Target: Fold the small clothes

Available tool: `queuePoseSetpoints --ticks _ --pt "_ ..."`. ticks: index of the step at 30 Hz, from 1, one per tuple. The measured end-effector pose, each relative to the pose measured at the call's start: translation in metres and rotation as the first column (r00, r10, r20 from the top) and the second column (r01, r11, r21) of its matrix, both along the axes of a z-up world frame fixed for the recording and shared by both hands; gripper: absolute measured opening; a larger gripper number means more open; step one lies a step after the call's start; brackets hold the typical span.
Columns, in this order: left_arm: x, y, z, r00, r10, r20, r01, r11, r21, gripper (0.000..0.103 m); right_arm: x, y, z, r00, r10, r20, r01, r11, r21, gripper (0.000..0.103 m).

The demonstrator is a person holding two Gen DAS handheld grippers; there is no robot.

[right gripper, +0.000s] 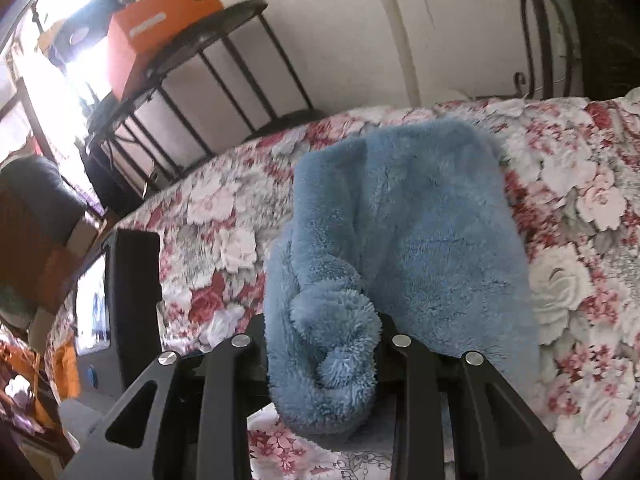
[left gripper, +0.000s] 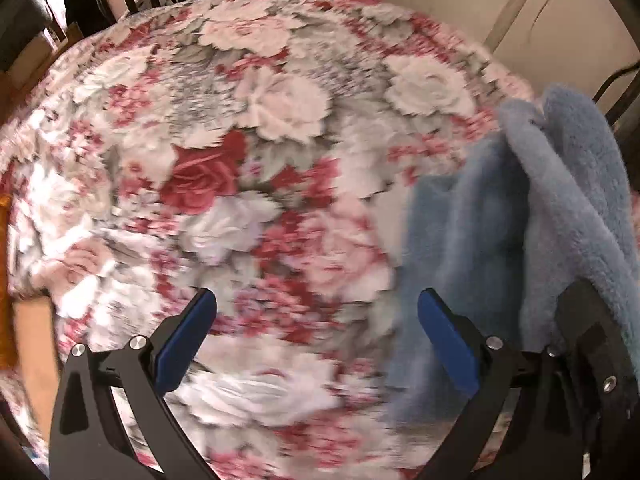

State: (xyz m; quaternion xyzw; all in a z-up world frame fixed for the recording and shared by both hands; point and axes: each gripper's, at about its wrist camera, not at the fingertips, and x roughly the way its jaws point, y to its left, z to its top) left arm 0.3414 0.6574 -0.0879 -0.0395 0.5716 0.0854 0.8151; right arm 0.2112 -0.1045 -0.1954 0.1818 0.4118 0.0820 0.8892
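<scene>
A floral blanket (left gripper: 248, 128) covers the bed and fills most of both views; a dark metal rail (right gripper: 224, 68) stands behind it against a pale wall, with an orange box (right gripper: 160, 28) on top of the rail.

A blue fleece garment (right gripper: 404, 224) hangs bunched over the blanket. In the right wrist view it drapes forward from the right gripper (right gripper: 326, 360), whose two black fingers close around a thick rolled wad of the pile, so the garment is clamped there. That gripper points slantwise down toward the bed.

In the left wrist view the same garment (left gripper: 520, 216) hangs at the right edge, falling in soft folds beside the right-hand finger. The left gripper (left gripper: 316, 320) points steeply down at the blanket, its blue pads (left gripper: 184, 344) spread wide with only blanket showing between them; it holds nothing. The blanket pattern in this view is smeared with blur.
</scene>
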Motion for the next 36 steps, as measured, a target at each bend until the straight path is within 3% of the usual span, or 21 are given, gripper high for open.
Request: queuePoseSetpoints --ticks 2,3,5,8,10,12,14,17,21,24,26,29,31,33,36 --pt "0.001 0.011 -0.009 0.999 0.033 -0.021 -0.032 0.997 0.074 0.098 0.003 0.005 -0.011 0.999 0.014 -0.035 -0.014 1.0 -0.014 0.032" --pt "0.002 0.017 -0.011 0.998 0.05 -0.028 -0.049 0.997 0.067 0.098 0.005 0.007 -0.017 0.998 0.023 -0.056 -0.025 0.999 -0.031 0.033" --pt "0.002 0.036 -0.014 0.993 0.11 -0.042 -0.111 0.994 -0.012 0.098 0.007 0.016 -0.03 0.994 0.053 -0.099 -0.062 0.994 -0.09 0.035" --pt "0.0 0.048 -0.01 0.988 0.152 -0.025 -0.153 0.987 -0.057 0.098 0.006 0.034 -0.042 0.986 0.102 -0.13 -0.127 0.971 -0.203 0.041" --pt "0.0 0.044 -0.003 0.991 0.136 -0.005 -0.136 0.988 -0.072 0.098 0.002 0.047 -0.046 0.978 0.155 -0.137 -0.186 0.95 -0.251 0.059" --pt "0.0 0.034 0.006 0.995 0.102 0.021 -0.101 0.993 -0.068 0.098 -0.001 0.056 -0.047 0.968 0.206 -0.144 -0.239 0.93 -0.278 0.069" --pt "-0.001 0.026 0.012 0.996 0.079 0.042 -0.077 0.996 -0.036 0.098 -0.007 0.06 -0.043 0.962 0.24 -0.132 -0.271 0.904 -0.331 0.069" --pt "-0.003 0.02 0.019 0.995 0.079 0.057 -0.078 0.997 -0.011 0.098 -0.01 0.049 -0.03 0.958 0.258 -0.127 -0.285 0.913 -0.292 0.068" --pt "-0.006 0.027 0.024 0.992 0.113 0.062 -0.109 0.992 -0.058 0.098 -0.015 0.019 -0.009 0.961 0.25 -0.114 -0.268 0.945 -0.185 0.067" --pt "-0.007 0.025 0.031 0.99 0.116 0.077 -0.109 0.99 -0.087 0.098 -0.022 0.0 0.006 0.965 0.243 -0.097 -0.256 0.954 -0.159 0.067" --pt "-0.007 0.019 0.037 0.99 0.107 0.095 -0.096 0.988 -0.119 0.098 -0.024 -0.011 0.015 0.967 0.24 -0.081 -0.249 0.961 -0.124 0.062" --pt "-0.009 0.002 0.051 0.988 0.064 0.139 -0.043 0.988 -0.147 0.098 -0.03 -0.034 0.029 0.972 0.226 -0.058 -0.228 0.973 -0.026 0.045" --pt "-0.011 -0.012 0.056 0.987 0.018 0.158 0.004 0.99 -0.138 0.098 -0.03 -0.047 0.034 0.981 0.187 -0.042 -0.187 0.982 -0.009 0.019" --pt "-0.011 -0.027 0.055 0.987 -0.035 0.159 0.056 0.99 -0.129 0.098 -0.029 -0.06 0.033 0.991 0.126 -0.045 -0.128 0.991 -0.027 0.01" --pt "-0.01 -0.047 0.042 0.989 -0.11 0.102 0.111 0.994 -0.011 0.098 -0.023 -0.071 0.018 0.992 0.077 -0.104 -0.081 0.996 -0.029 0.008"
